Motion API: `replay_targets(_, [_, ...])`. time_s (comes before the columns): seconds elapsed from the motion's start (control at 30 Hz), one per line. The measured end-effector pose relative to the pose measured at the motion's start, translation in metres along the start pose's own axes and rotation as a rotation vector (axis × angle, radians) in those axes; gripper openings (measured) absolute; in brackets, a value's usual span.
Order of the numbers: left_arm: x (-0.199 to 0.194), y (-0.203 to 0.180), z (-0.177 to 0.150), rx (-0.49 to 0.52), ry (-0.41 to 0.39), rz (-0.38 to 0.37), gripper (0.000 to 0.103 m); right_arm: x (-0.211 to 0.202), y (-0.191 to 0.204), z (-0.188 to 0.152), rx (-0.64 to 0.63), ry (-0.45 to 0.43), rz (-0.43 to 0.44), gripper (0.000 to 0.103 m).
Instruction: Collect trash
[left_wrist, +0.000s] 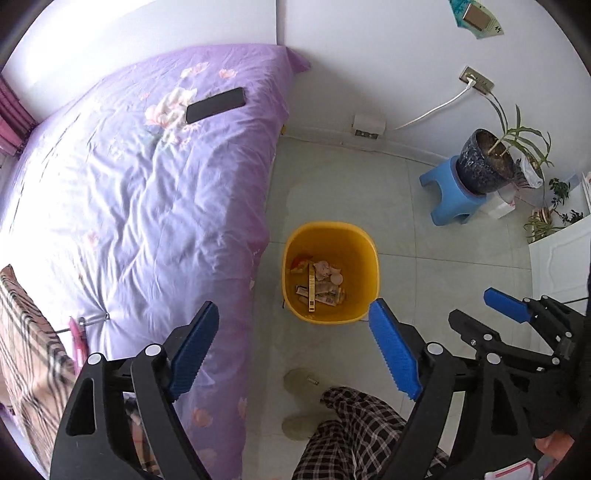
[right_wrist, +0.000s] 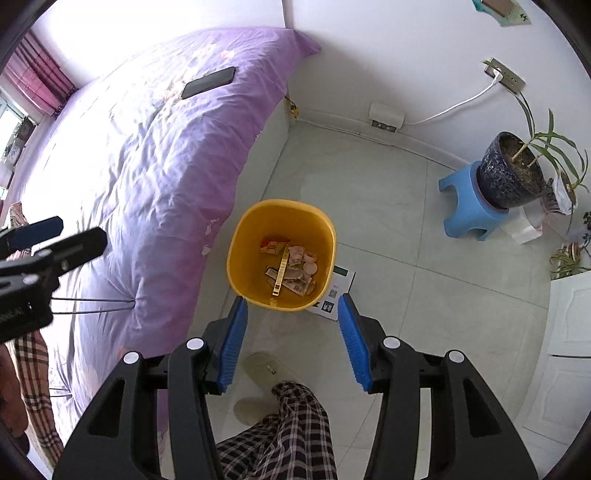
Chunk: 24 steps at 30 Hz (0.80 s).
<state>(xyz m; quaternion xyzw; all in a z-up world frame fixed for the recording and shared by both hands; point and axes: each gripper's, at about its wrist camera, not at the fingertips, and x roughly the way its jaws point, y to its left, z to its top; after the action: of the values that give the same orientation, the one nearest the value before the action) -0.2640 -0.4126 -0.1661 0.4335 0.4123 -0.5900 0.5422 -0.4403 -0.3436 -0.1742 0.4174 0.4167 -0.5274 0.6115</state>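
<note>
With both the left gripper (left_wrist: 295, 350) and right gripper (right_wrist: 291, 341) spread wide and empty, the yellow bin (right_wrist: 236, 258) holding the trash (right_wrist: 290, 273) stands on the floor beside the bed (right_wrist: 147, 166), straight ahead of the right gripper, the nearer of the 2.

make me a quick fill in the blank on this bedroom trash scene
The trash lies inside the ____ bin on the floor.
A black ____ lies on the purple bed cover.
The potted plant stands on a ____ stool.
Both the left tongs and the right tongs are ____ and hold nothing.

Missing words: yellow; phone; blue; open
</note>
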Motion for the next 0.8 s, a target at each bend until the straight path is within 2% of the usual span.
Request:
replay_targets(0.37, [-0.016,-0.005,0.003,0.001,-0.032,0.005,0.084,-0.012,0.000,0.000,0.001,-0.019,0.012,0.052])
replay_targets(0.8, [-0.020,-0.005,0.003,-0.001,-0.030,0.009,0.084,-0.016,0.001,-0.001,-0.009,-0.016,0.018,0.052])
